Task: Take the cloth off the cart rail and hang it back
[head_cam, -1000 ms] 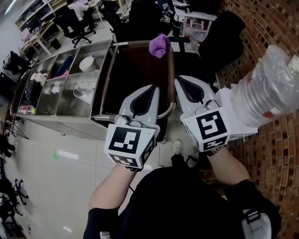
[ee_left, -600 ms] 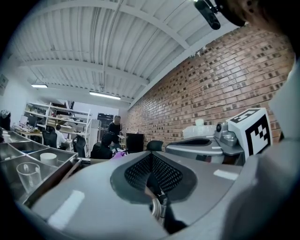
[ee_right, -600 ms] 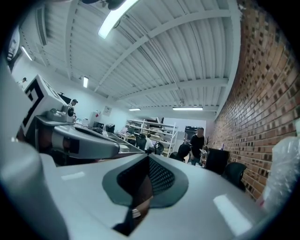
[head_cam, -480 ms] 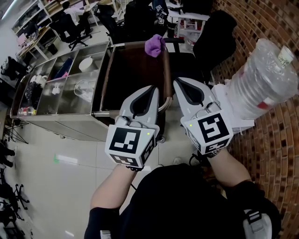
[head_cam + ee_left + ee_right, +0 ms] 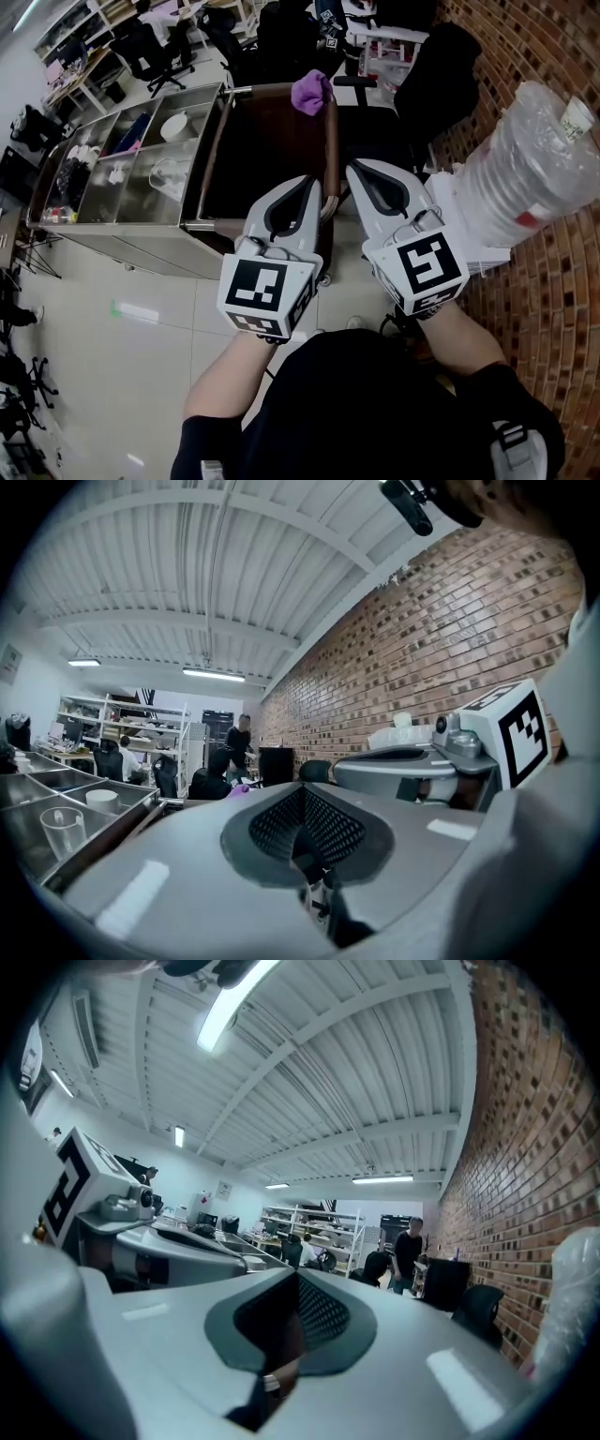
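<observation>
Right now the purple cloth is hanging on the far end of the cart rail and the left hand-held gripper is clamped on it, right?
Not quite. The purple cloth does hang on the far end of the cart rail, but the left hand-held gripper is not clamped on it: the head view shows it at the rail's near end, jaws together on nothing.

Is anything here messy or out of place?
Only the purple cloth: it sits bunched in a lump at the far corner of the cart rail rather than hanging flat. Nothing looks spilled or broken.
</observation>
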The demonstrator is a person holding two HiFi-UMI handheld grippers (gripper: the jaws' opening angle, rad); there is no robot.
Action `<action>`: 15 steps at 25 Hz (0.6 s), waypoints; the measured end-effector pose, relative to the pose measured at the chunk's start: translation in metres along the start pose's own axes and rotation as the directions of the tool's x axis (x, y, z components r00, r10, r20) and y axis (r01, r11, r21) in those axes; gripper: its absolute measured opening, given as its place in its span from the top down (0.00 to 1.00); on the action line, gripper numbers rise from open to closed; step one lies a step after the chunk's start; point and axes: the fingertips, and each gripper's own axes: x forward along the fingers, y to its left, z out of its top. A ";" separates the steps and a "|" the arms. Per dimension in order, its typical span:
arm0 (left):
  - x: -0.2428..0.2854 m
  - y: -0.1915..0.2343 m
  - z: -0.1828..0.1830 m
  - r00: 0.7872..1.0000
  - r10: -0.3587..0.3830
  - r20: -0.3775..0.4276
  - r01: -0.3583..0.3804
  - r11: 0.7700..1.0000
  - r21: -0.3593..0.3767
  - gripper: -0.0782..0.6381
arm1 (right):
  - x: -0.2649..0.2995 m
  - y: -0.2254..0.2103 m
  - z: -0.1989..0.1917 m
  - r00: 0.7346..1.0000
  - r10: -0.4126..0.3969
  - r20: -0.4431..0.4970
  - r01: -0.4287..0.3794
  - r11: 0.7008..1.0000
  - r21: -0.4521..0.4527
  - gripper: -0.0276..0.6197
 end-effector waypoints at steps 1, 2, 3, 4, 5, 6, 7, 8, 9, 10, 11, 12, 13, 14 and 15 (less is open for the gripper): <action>0.001 -0.002 -0.001 1.000 0.002 -0.001 -0.002 1.000 0.002 0.90 | -0.001 -0.001 0.000 1.000 0.005 0.002 -0.005 1.000 -0.002 0.96; 0.003 -0.004 -0.002 1.000 0.005 -0.001 -0.005 1.000 0.004 0.90 | -0.002 -0.002 0.000 1.000 0.011 0.004 -0.011 1.000 -0.004 0.96; 0.004 -0.006 -0.002 1.000 0.008 0.000 -0.008 1.000 0.006 0.90 | -0.004 -0.002 -0.001 1.000 0.017 0.005 -0.017 1.000 -0.006 0.96; 0.006 -0.008 -0.002 1.000 0.010 0.001 -0.010 1.000 0.009 0.90 | -0.005 -0.003 -0.001 1.000 0.021 0.006 -0.021 1.000 -0.007 0.96; 0.007 -0.010 -0.002 1.000 0.011 0.002 -0.011 1.000 0.011 0.90 | -0.006 -0.004 -0.003 1.000 0.024 0.006 -0.024 1.000 -0.007 0.96; 0.008 -0.012 -0.002 1.000 0.012 0.003 -0.012 1.000 0.014 0.90 | -0.007 -0.005 -0.004 1.000 0.026 0.006 -0.026 1.000 -0.007 0.96; 0.009 -0.013 -0.003 1.000 0.014 0.004 -0.014 1.000 0.017 0.90 | -0.008 -0.006 -0.005 1.000 0.028 0.007 -0.028 1.000 -0.007 0.96; 0.010 -0.014 -0.003 1.000 0.016 0.004 -0.016 1.000 0.019 0.90 | -0.009 -0.006 -0.005 1.000 0.031 0.007 -0.031 1.000 -0.007 0.96; 0.011 -0.015 -0.003 1.000 0.018 0.004 -0.018 1.000 0.020 0.90 | -0.010 -0.007 -0.006 0.999 0.033 0.008 -0.033 0.999 -0.006 0.96; 0.012 -0.016 -0.004 1.000 0.020 0.003 -0.020 1.000 0.021 0.90 | -0.011 -0.007 -0.007 0.999 0.036 0.008 -0.036 0.999 -0.006 0.96; 0.012 -0.017 -0.004 1.000 0.022 0.004 -0.022 1.000 0.021 0.90 | -0.011 -0.007 -0.008 0.999 0.038 0.007 -0.038 0.999 -0.004 0.96; 0.012 -0.017 -0.004 1.000 0.025 0.005 -0.025 0.999 0.022 0.90 | -0.012 -0.008 -0.009 0.999 0.040 0.007 -0.040 0.999 -0.003 0.96; 0.012 -0.018 -0.004 1.000 0.027 0.007 -0.027 0.999 0.024 0.90 | -0.013 -0.008 -0.009 0.999 0.042 0.006 -0.042 0.999 -0.003 0.96; 0.012 -0.018 -0.003 1.000 0.029 0.010 -0.029 0.999 0.026 0.90 | -0.014 -0.007 -0.009 0.999 0.042 0.007 -0.042 0.999 -0.004 0.96; 0.011 -0.018 -0.003 0.999 0.031 0.013 -0.031 0.999 0.028 0.90 | -0.014 -0.007 -0.009 0.999 0.043 0.007 -0.043 0.999 -0.005 0.96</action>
